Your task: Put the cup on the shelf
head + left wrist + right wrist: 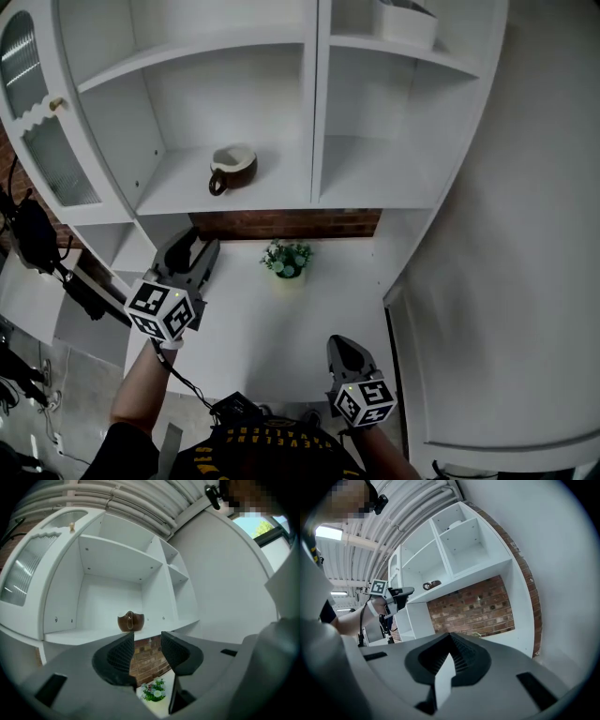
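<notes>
A brown cup (pixel 232 169) with its handle toward me stands upright on the white shelf (pixel 178 192), in the left compartment. In the left gripper view the cup (pixel 130 621) sits just beyond and above the jaws, apart from them. My left gripper (pixel 192 244) hangs below the shelf's front edge, open, with nothing between its fingers (pixel 123 649). My right gripper (pixel 345 349) is low over the white counter, shut and empty. The right gripper view shows the cup (pixel 432 585) far off, with the left gripper (pixel 396 595) below it.
A small potted plant (pixel 287 260) stands on the white counter (pixel 272 328) before a brick back wall (pixel 281 223). A glass cabinet door (pixel 37 112) stands open at the left. A white box (pixel 405 21) sits on the upper right shelf. A white wall closes the right side.
</notes>
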A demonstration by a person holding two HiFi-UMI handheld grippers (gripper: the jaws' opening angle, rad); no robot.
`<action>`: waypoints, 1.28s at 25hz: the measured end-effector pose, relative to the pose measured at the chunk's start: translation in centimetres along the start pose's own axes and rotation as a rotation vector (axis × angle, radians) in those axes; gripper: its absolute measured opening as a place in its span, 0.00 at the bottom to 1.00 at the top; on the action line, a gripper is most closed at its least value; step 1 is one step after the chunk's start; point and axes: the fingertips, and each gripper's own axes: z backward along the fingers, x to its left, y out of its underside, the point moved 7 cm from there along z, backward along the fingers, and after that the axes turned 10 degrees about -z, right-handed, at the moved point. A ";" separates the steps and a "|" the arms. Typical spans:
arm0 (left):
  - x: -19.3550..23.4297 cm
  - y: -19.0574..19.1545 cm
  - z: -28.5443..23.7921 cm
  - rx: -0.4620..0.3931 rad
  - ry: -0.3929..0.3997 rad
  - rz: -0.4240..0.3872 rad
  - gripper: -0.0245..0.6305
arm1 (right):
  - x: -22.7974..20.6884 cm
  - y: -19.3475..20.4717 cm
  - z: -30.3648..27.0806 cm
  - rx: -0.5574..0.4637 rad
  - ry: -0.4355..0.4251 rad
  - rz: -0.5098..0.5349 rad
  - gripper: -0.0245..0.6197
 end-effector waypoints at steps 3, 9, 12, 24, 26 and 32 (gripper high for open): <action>-1.8 3.5 2.7 0.045 0.050 0.012 0.29 | 0.3 0.2 -0.5 0.011 0.001 0.002 0.05; -4.5 10.2 7.9 0.139 0.126 0.218 0.29 | 1.2 0.6 -1.8 0.047 -0.020 0.009 0.05; -5.4 11.4 9.4 0.151 0.133 0.271 0.29 | 1.7 0.7 -2.5 0.061 -0.028 0.034 0.05; -11.8 12.2 10.8 0.140 0.257 0.480 0.04 | 4.7 1.9 -4.6 0.105 -0.100 0.066 0.05; -12.5 12.2 10.7 0.145 0.285 0.479 0.04 | 4.6 2.0 -4.5 0.109 -0.098 0.066 0.05; -14.6 12.8 10.1 0.181 0.336 0.486 0.04 | 4.1 2.4 -3.8 0.103 -0.075 0.051 0.05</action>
